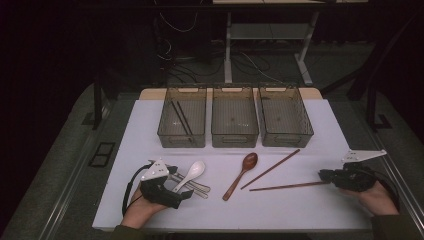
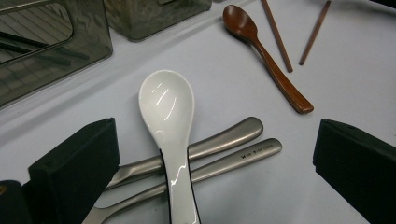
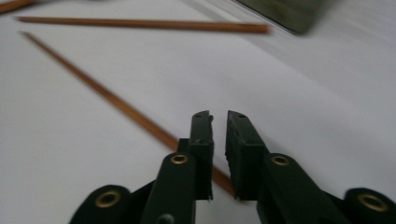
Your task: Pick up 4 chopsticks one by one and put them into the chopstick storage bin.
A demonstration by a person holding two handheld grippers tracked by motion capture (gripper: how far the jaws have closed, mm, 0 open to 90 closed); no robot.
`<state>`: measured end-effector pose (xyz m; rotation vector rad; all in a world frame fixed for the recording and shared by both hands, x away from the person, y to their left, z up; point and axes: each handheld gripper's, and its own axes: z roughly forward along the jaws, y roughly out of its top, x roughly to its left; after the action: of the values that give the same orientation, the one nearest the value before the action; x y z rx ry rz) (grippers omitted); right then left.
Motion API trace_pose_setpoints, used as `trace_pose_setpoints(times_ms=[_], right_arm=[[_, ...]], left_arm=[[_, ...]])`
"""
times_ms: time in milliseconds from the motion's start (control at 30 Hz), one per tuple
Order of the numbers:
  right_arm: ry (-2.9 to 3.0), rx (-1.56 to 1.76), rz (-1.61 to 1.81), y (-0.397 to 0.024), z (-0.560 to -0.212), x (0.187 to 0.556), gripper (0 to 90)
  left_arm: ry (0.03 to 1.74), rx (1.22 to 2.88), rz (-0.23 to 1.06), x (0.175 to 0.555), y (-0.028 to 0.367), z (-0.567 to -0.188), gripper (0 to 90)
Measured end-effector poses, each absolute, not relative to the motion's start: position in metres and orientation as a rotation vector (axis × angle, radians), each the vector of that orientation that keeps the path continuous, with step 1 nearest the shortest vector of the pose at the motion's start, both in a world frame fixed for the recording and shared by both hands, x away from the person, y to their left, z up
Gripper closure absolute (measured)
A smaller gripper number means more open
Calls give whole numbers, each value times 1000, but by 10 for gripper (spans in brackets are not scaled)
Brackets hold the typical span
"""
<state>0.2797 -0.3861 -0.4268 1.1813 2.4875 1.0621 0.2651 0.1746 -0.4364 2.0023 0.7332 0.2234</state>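
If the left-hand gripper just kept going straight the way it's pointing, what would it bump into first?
Probably the white spoon: it lies between the open jaws of the left gripper, across two metal handles on the table.

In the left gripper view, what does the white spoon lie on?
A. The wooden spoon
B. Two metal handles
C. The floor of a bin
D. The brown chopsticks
B: the white spoon lies with its handle across the two metal handles on the table, between the open jaws of the left gripper.
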Motion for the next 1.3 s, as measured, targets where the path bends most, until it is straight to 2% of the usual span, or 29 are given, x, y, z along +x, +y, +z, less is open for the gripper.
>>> trace_pose_setpoints(times_ms=[200,600,1000,1300], right_arm=[[2612,1010,1127,-347,-426,284,700],[2834,688,1116,-274,-437,295,711],[2870,573,1040,-260,-443,298,794],[2881,531,1027,-259,-442,295,825]], left_arm=[[733,2003,223,265,174,-436,0],[732,2004,220,265,174,-437,0],[727,2008,221,265,174,-437,0],[728,2006,221,265,174,-437,0]])
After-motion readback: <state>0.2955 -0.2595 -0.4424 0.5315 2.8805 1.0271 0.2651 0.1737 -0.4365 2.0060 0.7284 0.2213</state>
